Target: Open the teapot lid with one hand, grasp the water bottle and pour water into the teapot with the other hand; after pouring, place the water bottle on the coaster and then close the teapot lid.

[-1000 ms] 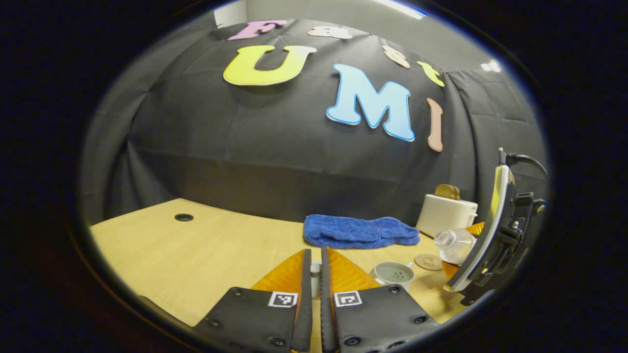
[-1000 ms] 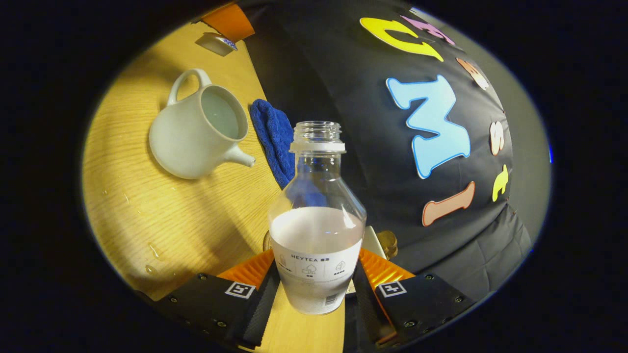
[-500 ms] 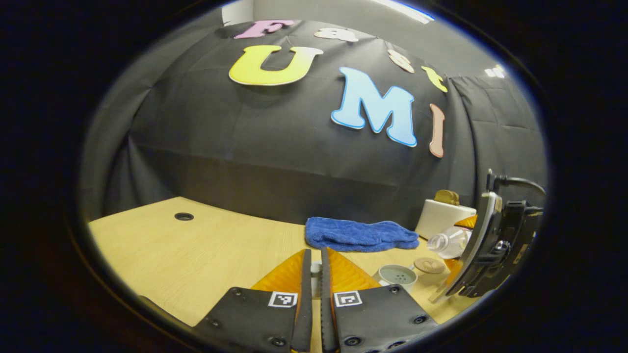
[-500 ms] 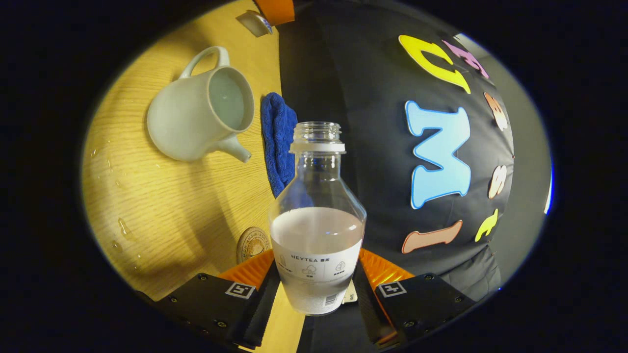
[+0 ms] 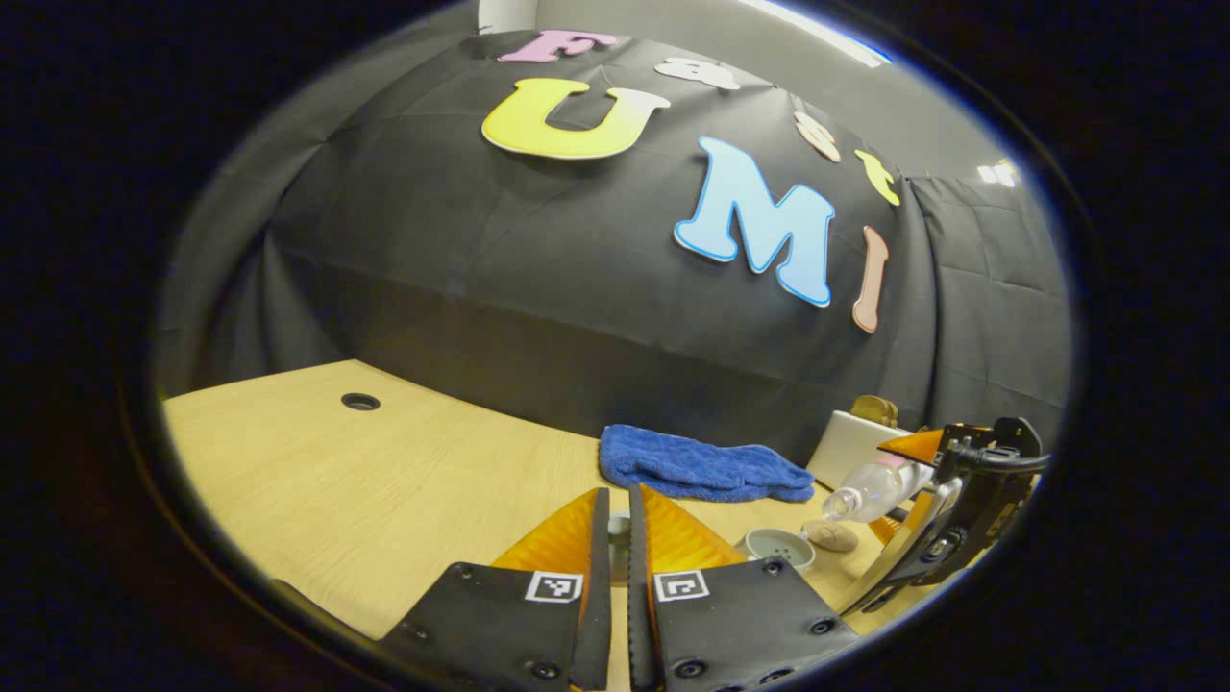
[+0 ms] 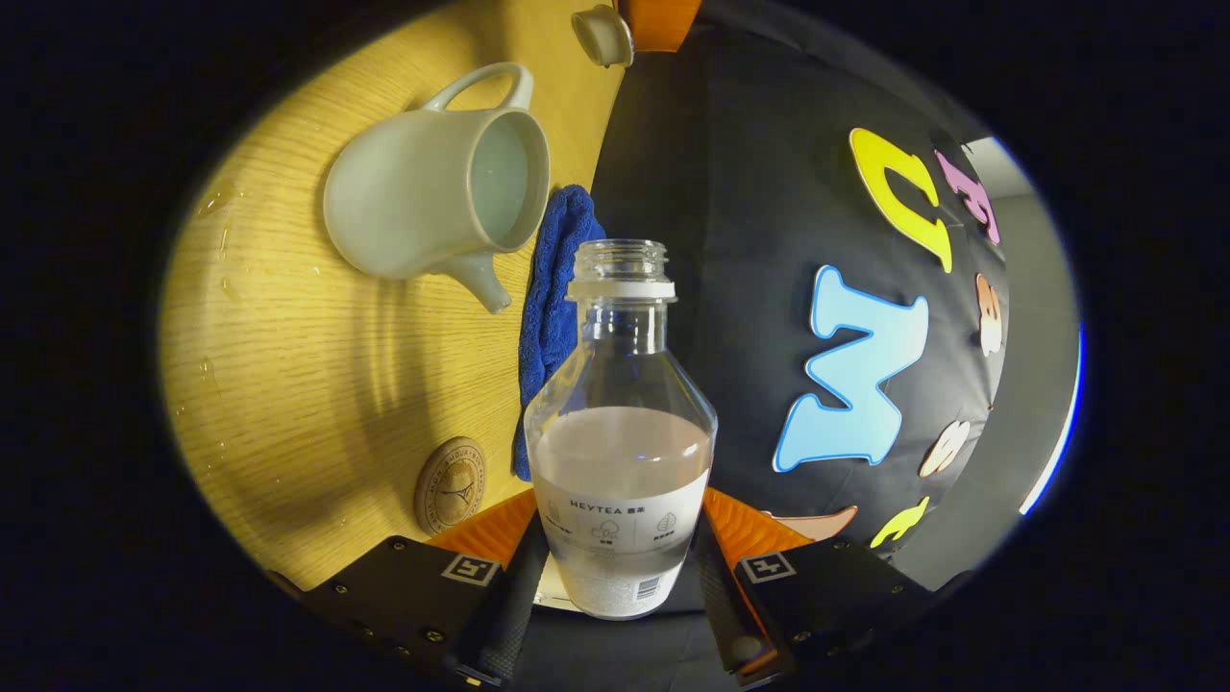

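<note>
My right gripper point(image 6: 620, 506) is shut on a clear, uncapped water bottle point(image 6: 620, 452) that is partly full. To its upper left the pale teapot point(image 6: 432, 192) stands open on the table with water inside. A round wooden coaster point(image 6: 450, 483) lies near my right gripper. In the left gripper view, my left gripper point(image 5: 617, 494) is shut on the small white teapot lid point(image 5: 618, 527). The open teapot point(image 5: 778, 548), the coaster point(image 5: 831, 535) and the tilted bottle point(image 5: 870, 490) in the right gripper point(image 5: 951, 509) sit at the lower right.
A blue towel point(image 5: 701, 466) lies by the back wall, with a white toaster point(image 5: 850, 442) to its right. The wooden table point(image 5: 384, 481) has a cable hole point(image 5: 360, 401) at the far left. Water drops point(image 6: 216, 202) dot the table near the teapot.
In the left gripper view, the right gripper and bottle have sunk lower and to the right. The right gripper view has rolled, so teapot and coaster slid across it. The left gripper still holds the lid.
</note>
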`<state>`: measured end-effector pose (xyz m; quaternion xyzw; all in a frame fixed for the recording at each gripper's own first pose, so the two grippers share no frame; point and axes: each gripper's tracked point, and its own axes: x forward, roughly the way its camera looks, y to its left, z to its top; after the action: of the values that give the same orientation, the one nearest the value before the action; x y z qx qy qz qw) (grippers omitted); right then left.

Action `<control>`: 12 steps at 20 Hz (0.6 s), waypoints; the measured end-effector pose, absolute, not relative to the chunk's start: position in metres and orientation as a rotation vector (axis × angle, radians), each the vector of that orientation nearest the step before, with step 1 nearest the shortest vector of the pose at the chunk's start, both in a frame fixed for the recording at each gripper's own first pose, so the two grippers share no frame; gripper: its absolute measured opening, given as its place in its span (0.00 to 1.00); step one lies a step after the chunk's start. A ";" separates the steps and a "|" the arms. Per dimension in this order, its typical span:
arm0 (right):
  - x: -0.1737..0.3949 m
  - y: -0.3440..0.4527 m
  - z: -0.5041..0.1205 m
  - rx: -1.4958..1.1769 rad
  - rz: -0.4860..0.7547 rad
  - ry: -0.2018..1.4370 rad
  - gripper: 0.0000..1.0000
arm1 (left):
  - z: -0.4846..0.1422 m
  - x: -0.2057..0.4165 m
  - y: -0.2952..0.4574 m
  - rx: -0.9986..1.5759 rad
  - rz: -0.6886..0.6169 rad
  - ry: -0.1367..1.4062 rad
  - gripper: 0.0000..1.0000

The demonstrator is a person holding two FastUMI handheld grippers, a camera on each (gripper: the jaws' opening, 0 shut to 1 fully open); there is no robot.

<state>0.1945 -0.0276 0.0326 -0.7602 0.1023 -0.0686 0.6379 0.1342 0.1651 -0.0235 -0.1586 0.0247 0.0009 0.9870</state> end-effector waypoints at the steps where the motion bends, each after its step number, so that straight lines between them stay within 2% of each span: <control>1: 0.195 -0.026 0.033 -1.748 -0.153 0.232 0.76 | -0.024 0.135 0.165 -0.317 0.000 0.051 0.11; 2: 0.195 -0.027 0.032 -1.758 -0.150 0.232 0.76 | -0.023 0.135 0.165 -0.317 0.000 0.051 0.15; 3: 0.196 -0.026 0.032 -1.770 -0.148 0.228 0.76 | -0.023 0.135 0.165 -0.317 0.001 0.051 0.11; 12: 0.197 -0.016 0.040 -1.909 -0.139 0.181 0.76 | -0.023 0.136 0.165 -0.313 -0.003 0.054 0.15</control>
<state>0.1967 -0.0161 0.0401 -0.8143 0.0770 -0.0592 0.5723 0.1355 0.1649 -0.0227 -0.1558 0.0269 -0.0013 0.9874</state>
